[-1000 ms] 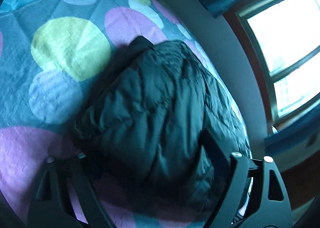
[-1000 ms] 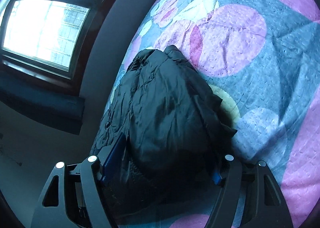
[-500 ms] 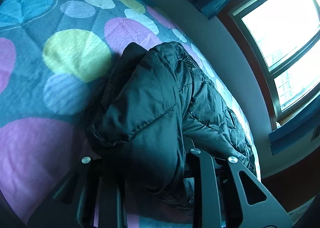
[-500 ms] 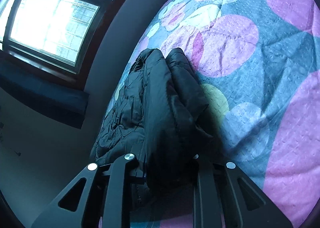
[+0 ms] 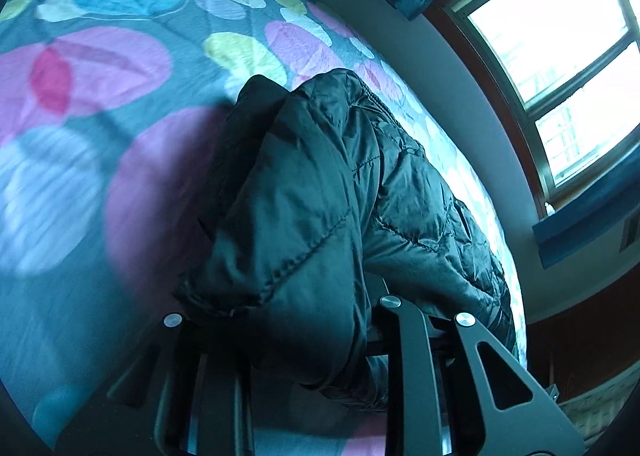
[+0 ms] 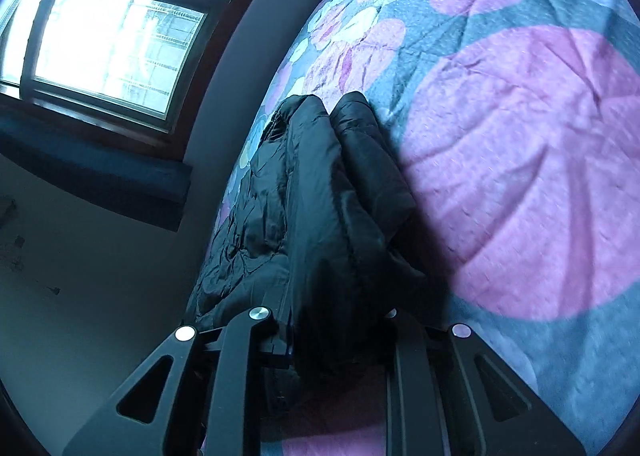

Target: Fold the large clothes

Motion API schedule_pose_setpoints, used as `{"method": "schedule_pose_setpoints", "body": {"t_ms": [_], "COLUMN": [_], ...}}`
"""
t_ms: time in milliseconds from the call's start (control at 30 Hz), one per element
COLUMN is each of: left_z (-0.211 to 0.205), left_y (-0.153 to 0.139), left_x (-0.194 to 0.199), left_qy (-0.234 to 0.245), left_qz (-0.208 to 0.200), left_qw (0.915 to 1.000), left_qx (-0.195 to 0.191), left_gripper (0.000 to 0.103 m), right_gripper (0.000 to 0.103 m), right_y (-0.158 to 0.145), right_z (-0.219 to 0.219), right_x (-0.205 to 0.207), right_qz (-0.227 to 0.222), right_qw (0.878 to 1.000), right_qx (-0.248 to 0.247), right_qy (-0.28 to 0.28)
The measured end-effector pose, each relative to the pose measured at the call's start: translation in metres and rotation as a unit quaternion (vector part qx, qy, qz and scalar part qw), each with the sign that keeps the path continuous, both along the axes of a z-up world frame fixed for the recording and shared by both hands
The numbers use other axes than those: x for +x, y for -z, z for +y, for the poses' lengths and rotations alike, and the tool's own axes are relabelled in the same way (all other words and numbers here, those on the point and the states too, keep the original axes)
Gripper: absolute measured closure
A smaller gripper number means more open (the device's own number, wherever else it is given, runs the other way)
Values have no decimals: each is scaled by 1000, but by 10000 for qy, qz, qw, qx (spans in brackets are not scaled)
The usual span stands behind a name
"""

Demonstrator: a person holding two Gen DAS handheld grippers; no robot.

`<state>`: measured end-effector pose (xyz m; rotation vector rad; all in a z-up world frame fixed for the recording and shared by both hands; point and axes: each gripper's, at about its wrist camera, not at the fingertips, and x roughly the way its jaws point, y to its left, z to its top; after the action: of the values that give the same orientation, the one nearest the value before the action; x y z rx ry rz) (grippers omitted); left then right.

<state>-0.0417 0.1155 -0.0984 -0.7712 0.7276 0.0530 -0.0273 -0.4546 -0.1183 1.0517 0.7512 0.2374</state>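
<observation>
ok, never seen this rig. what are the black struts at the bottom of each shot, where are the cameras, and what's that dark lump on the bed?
There is no robot arm here. A person holds a pair of two-finger tongs in each hand, and a fisheye camera on each looks forward along its fingers. The black struts are those fingers. One picture comes from the left tongs, the other from the right tongs. The dark lump is a black quilted jacket lying on a bedspread printed with coloured circles, beside a wall with a window. Each pair of tongs is closed on a bunched part of the jacket's near end, apparently to fold it.
</observation>
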Motion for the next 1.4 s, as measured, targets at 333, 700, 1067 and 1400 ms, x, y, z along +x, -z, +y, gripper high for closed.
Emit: {"method": "schedule_pose_setpoints", "body": {"t_ms": [333,700,1067,1400], "left_z": [3,13,14,11], "left_y": [6,11,12,11], "left_x": [-19,-30,-28,-26], "left_qy": [44,-96,-41,73], "left_qz": [92,175,162,156], "left_qw": [9999,9997,9997,9998], "left_qx": [-60,-162,-150,-67], "left_gripper": [74,41,32,27], "right_gripper": [80,55,39,33], "right_y": [11,4,-83,-103], "right_z": [-2,-28,5,191], "right_x": [-16,-42,-49,57], "right_qz": [52,130,-768,-1077], "right_qw": [10000,9991,9856,9573], "right_qx": [60,-170,-1435,-931], "right_qy": [-22,368,465,-2516]}}
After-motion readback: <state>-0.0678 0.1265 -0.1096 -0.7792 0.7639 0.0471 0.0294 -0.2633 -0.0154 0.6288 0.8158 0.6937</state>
